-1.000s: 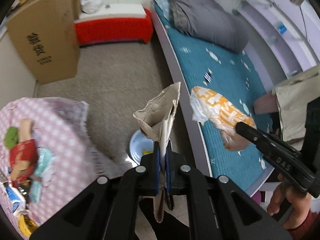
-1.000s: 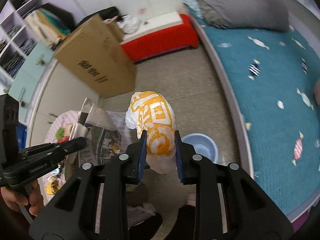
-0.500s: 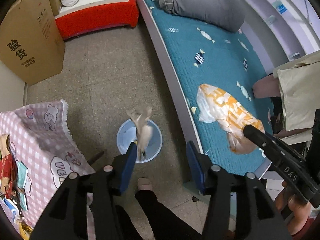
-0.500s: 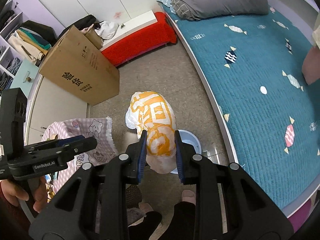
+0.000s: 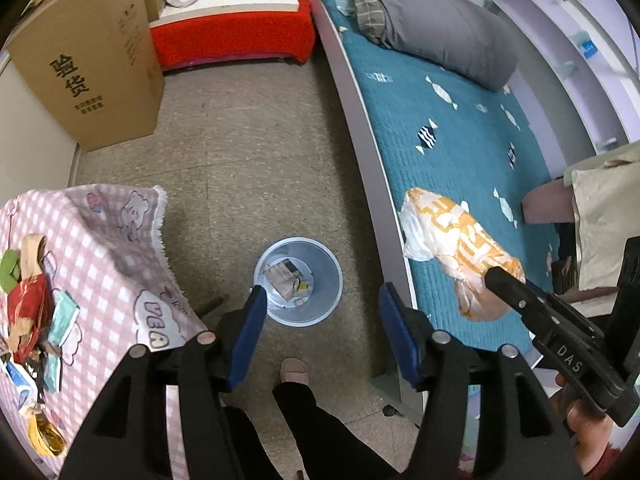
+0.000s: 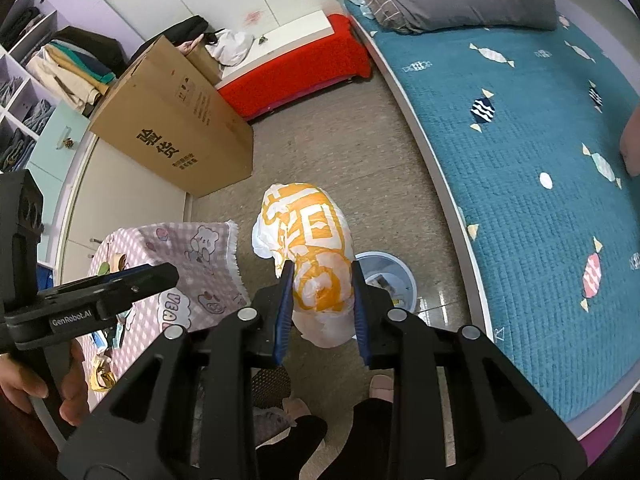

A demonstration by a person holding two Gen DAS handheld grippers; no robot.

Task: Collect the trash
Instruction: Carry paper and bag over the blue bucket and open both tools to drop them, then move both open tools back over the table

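My left gripper [image 5: 322, 292] hangs over the pale blue bin [image 5: 298, 241] on the floor, its jaws opening with nothing between them. A crumpled brown paper bag [image 5: 285, 278] lies inside the bin. My right gripper [image 6: 322, 270] is shut on an orange-and-white plastic bag [image 6: 308, 232], held in the air just left of the bin [image 6: 402, 276]. In the left wrist view that plastic bag [image 5: 452, 240] shows at the right, in front of the bed. More wrappers [image 5: 28, 304] lie on the pink checked table [image 5: 92, 248].
A teal-covered bed [image 5: 460, 128] runs along the right. A large cardboard box [image 5: 92, 68] and a red bench [image 5: 232, 40] stand at the back. The person's slippered foot [image 5: 294, 370] is just in front of the bin.
My left gripper opened and the brown paper bag dropped from it into the bin. The right gripper kept its hold on the plastic bag and drifted a little toward the bin.
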